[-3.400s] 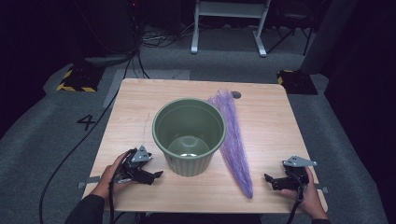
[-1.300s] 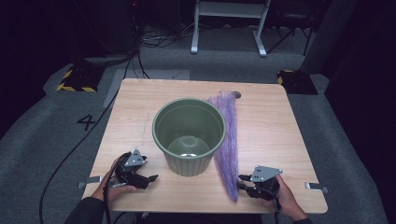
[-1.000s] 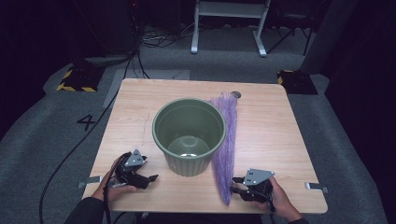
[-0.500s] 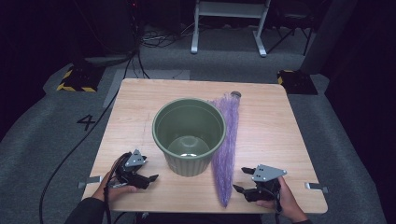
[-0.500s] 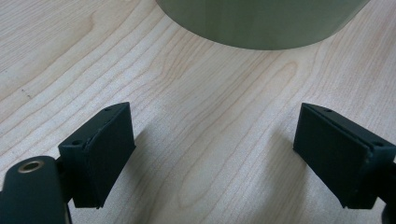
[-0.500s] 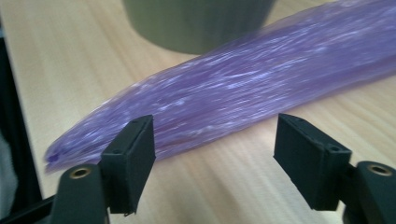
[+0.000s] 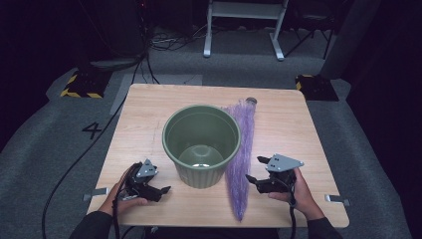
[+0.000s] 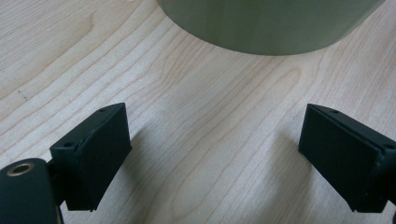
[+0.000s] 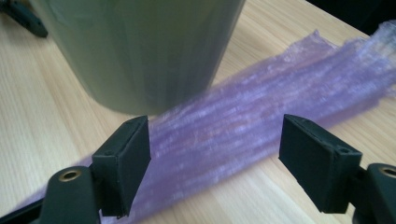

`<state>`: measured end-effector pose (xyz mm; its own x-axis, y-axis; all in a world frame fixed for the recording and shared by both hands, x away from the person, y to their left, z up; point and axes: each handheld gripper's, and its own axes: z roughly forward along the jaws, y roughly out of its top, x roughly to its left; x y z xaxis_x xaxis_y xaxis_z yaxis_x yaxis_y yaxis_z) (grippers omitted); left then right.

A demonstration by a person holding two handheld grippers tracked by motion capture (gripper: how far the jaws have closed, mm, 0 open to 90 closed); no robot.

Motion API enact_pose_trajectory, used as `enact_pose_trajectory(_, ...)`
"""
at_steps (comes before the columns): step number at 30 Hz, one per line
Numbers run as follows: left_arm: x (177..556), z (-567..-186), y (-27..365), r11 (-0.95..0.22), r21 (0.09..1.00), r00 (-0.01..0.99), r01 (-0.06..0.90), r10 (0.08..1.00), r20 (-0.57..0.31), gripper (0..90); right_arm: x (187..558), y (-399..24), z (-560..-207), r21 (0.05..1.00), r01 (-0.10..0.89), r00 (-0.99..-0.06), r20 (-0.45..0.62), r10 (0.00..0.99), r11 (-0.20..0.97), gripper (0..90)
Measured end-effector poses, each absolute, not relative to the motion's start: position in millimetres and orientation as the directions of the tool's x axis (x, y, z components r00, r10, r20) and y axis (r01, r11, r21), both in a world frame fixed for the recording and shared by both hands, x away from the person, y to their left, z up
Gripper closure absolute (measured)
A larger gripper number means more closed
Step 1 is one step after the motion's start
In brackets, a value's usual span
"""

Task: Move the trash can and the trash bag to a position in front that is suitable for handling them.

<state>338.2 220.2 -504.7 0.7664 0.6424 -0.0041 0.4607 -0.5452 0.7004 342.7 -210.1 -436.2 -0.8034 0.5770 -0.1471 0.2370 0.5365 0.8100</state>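
**Sam:** What do you see from where you sit?

**Me:** I see a green pot standing up near the middle of the wooden table. I use the pot as my marker for everything.

**Sam:** Where is the purple thing?

**Me:** The purple bundle lies flat on the table, right against the pot's right side. It is long and thin. One end reaches past the pot toward the far edge of the table. The other end comes to a point past the pot, toward me.

**Sam:** And your right tool?

**Me:** My right gripper is just to the right of the pot, close beside the near part of the bundle. Its jaws have just been opening, and now they are spread wide. In the right gripper view the bundle lies on the wood beyond the two jaws. The pads do not press on it.

**Sam:** So it holds nothing?

**Me:** Right, nothing.

**Sam:** And the left one?

**Me:** My left gripper sits low by the table, to the left of the pot and nearer to me. Its jaws are spread wide too, with bare wood between them. The pot's wall is just ahead of it.
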Motion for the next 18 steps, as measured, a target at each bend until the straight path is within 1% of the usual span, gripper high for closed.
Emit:
enact_pose_trajectory(4, 340.6, -505.0, 216.2, -0.547, 0.698, 0.767, 0.463, 0.642, -0.006, 7.5, 347.4, -199.9, -435.9, 0.812, 0.231, -0.812, -0.142, 0.567, 0.535, 25.2)
enact_pose_trajectory(7, 344.2, -504.9, 211.4, -0.553, 0.692, 0.769, 0.464, 0.640, -0.004, 4.7, 349.6, -184.7, -431.8, 0.812, 0.201, -0.825, -0.161, 0.541, 0.548, 25.0)
enact_pose_trajectory(12, 349.3, -505.4, 206.1, -0.563, 0.690, 0.781, 0.455, 0.625, -0.004, 2.3, 350.9, -170.7, -429.6, 0.809, 0.176, -0.842, -0.172, 0.512, 0.561, 24.9)
enact_pose_trajectory(18, 354.1, -505.5, 202.3, -0.578, 0.685, 0.795, 0.444, 0.607, -0.003, 0.2, 351.2, -161.1, -429.9, 0.805, 0.161, -0.849, -0.182, 0.496, 0.570, 25.0)
